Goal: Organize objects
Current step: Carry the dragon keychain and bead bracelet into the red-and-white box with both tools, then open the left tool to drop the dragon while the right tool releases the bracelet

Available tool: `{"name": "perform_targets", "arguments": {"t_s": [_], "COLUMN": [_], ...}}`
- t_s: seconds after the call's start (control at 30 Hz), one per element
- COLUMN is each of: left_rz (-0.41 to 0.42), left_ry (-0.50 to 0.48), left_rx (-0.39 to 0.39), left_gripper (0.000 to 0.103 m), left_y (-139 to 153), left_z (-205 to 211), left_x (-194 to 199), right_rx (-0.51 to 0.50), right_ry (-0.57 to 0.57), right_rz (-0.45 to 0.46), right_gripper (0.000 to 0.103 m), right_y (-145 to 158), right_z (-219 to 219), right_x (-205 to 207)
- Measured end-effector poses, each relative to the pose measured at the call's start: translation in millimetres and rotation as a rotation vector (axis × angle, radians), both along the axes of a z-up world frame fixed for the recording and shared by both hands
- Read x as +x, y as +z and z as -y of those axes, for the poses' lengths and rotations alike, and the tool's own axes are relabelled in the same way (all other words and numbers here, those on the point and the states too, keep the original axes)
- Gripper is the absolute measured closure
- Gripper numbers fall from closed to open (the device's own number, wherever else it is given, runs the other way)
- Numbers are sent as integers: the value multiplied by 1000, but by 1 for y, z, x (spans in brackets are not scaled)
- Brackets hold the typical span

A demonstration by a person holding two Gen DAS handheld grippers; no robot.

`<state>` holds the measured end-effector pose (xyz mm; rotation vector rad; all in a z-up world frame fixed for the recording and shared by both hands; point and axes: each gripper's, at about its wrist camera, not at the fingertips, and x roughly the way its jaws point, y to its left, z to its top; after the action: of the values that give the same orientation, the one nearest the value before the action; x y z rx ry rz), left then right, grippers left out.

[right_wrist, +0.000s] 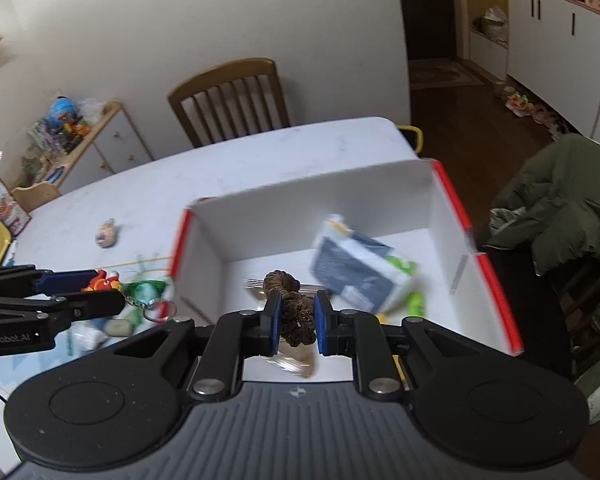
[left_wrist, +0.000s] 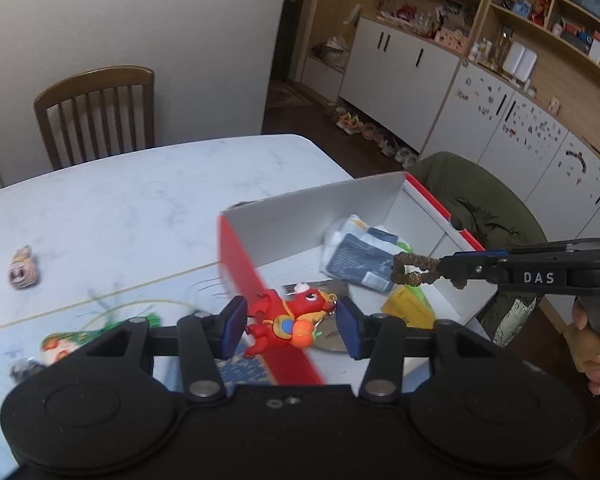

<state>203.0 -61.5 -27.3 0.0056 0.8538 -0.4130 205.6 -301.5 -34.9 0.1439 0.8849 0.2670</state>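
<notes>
Between the left claw (left_wrist: 290,326) pads: one red dragon keychain (left_wrist: 288,320), pads apart, contact unclear. Right claw (right_wrist: 296,322) is clamped on one brown hair tie (right_wrist: 296,312) over the red-edged box (right_wrist: 496,288), which contains one tissue pack (right_wrist: 356,268).

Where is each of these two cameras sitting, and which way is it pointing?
Left wrist: sits on the left gripper, looking forward over a red toy toward the box; the right gripper and a hand show.
Right wrist: sits on the right gripper, shut on a brown cord bundle, looking down into the box; the left gripper shows.
Shared: box, table, wooden chair.
</notes>
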Motion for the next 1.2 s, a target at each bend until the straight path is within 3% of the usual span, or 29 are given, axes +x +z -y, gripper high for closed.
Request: {"name": "perform_targets", "arguments": {"t_s": [0.33, 0.7, 1.2], "left_rz": [-31, -73, -199], "left_ry": [-55, -86, -112], "left_rx": [62, 127, 176], "left_gripper": [56, 56, 56], "left_y": [-23, -54, -101], "left_z": [71, 122, 155], "left_x": [30, 56, 82], "right_rx": [-105, -224, -206], "right_ry": [17, 164, 222], "right_rz": [-5, -74, -94], "right_gripper": [87, 87, 86], "right_y": [-26, -65, -75], "right_z": [37, 36, 39], "right_x": [24, 33, 32]}}
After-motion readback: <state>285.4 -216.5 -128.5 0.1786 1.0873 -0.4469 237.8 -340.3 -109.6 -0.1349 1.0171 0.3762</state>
